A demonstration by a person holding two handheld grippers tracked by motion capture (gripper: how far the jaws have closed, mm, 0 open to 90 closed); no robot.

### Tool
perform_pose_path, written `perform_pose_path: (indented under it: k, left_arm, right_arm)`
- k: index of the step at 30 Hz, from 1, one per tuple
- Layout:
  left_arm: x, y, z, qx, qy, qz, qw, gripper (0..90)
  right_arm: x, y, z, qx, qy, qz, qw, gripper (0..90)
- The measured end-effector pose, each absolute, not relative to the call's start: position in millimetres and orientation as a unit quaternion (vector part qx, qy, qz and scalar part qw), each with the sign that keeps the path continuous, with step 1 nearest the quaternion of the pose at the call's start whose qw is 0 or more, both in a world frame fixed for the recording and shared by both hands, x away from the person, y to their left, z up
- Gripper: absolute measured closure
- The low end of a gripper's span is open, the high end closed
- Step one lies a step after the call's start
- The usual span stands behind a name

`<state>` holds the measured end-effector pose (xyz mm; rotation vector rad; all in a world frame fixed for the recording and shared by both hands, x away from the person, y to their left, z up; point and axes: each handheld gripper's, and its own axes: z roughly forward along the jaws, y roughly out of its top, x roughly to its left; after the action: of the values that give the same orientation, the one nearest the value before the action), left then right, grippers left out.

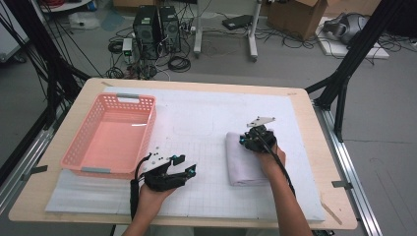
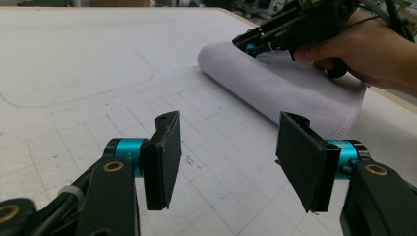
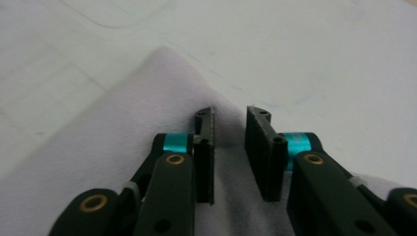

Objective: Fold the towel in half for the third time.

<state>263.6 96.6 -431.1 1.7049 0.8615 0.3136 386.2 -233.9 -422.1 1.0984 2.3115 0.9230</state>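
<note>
The folded towel (image 1: 244,160) lies on the desk (image 1: 305,201), right of the pink basket (image 1: 110,135). The right claw (image 1: 255,136) hangs over its far corner, jaws parted, gripping nothing — likely placed to handle that corner. The left claw (image 1: 184,164) waits spread, empty.

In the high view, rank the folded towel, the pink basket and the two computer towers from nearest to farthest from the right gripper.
1. Folded towel: directly under the right gripper, at its far end.
2. Pink basket: across the mat, on the table's left side.
3. Computer towers: on the floor beyond the table's far edge.
</note>
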Motion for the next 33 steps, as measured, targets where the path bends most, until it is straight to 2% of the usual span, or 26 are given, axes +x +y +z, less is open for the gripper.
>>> perform_pose_path:
  k: [2,6,10,15,21,28,30,33]
  left_arm:
    - [262.9,95.4,-430.9,0.725,0.366,0.134,0.568,42.9]
    - [262.0,94.6,-430.4,0.724,0.364,0.136,0.570,42.7]
    - [262.0,94.5,-430.5,0.725,0.364,0.136,0.569,42.5]
    - [261.3,93.5,-430.5,0.724,0.362,0.136,0.571,42.3]
    - [261.9,95.5,-430.3,0.719,0.367,0.135,0.575,42.2]
    - [263.0,100.0,-430.8,0.709,0.364,0.126,0.590,42.1]
    - [262.6,100.1,-431.1,0.714,0.347,0.130,0.594,39.1]
    - [263.1,100.8,-431.2,0.712,0.342,0.121,0.601,38.6]
  right_arm:
    - [384.2,-245.3,-415.1,0.405,0.816,0.358,0.203,58.5]
    - [375.0,-278.1,-405.1,0.436,0.787,0.373,0.226,69.5]
    - [374.1,-306.4,-418.8,0.471,0.786,0.322,0.238,74.9]
    - [368.0,-331.9,-431.0,0.525,0.744,0.328,0.252,70.5]
    - [333.5,-352.3,-416.4,0.503,0.721,0.413,0.237,65.5]
    - [292.4,-350.5,-421.1,0.454,0.753,0.429,0.208,66.6]
    - [285.4,-345.3,-425.9,0.441,0.766,0.424,0.198,66.6]
    - [276.7,-337.3,-433.9,0.427,0.790,0.389,0.205,66.6]
